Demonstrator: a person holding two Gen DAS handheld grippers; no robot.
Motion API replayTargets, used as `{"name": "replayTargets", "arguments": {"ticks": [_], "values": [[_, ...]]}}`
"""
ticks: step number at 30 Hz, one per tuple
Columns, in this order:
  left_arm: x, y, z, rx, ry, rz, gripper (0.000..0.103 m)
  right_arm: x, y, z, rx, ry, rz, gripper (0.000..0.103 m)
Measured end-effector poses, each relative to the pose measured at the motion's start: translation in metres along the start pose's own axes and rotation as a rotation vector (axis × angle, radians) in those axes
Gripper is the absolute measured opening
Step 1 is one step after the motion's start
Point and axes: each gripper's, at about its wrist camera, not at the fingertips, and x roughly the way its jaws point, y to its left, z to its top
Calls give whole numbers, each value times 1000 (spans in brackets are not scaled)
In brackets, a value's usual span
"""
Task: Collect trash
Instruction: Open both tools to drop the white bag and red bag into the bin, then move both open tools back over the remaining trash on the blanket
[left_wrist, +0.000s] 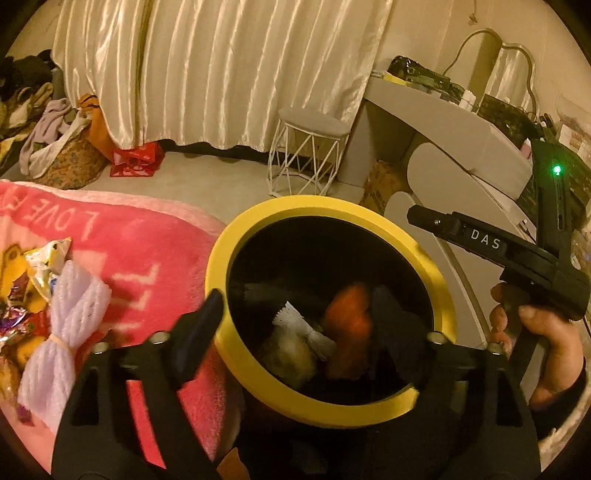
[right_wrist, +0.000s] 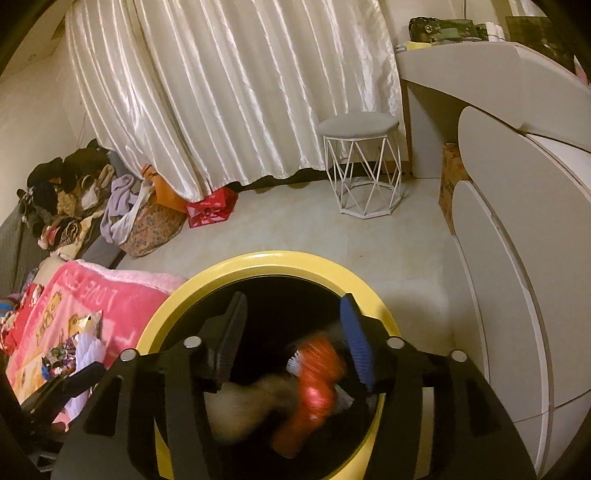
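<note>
Both hand-held grippers, left (left_wrist: 306, 317) and right (right_wrist: 295, 332), hang spread and empty over the yellow-rimmed bin (left_wrist: 255, 236), centre frame, suggesting a drop; wrappers (left_wrist: 33, 280) await at left.

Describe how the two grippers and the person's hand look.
Both grippers are black plastic with silver round studs. The left gripper has black fingers. The right gripper has one blue finger pad, white letters DAS and a green light. The hand is bare, with a dark sleeve.
</note>
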Motion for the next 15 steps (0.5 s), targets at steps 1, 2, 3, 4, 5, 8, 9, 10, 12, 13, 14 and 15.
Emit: {"name": "replayTargets", "arguments": {"ticks": [1,2,3,4,5,8,9,10,12,13,14,15], "values": [[-4,1,0,-11,-5,2,88,0,0,0,0,-1,-1,57],[-6,2,0,-18,-9,2,92,-1,1,0,-1,-2,-1,58],[-7,3,0,-25,-11,5,92,0,1,1,-2,-2,1,59],[-11,4,-1,-34,-14,15,92,-1,2,1,-5,-4,1,61],[-12,5,-1,-38,-15,20,92,-2,5,1,-10,-7,2,62],[-21,10,-3,-53,-29,38,92,-3,12,2,-31,-11,8,64],[-24,11,-3,-58,-35,43,92,-4,16,2,-40,-14,9,65],[-27,13,-3,-62,-38,48,92,-5,18,2,-45,-16,11,66],[-32,16,-2,-68,-47,63,92,-7,24,2,-59,-22,18,67],[-35,19,-2,-74,-53,74,92,-9,28,2,-65,-24,22,68],[-38,21,-2,-79,-57,79,92,-10,30,2,-70,-26,25,68],[-40,22,-2,-83,-61,83,92,-11,34,1,-76,-28,28,68]]}}
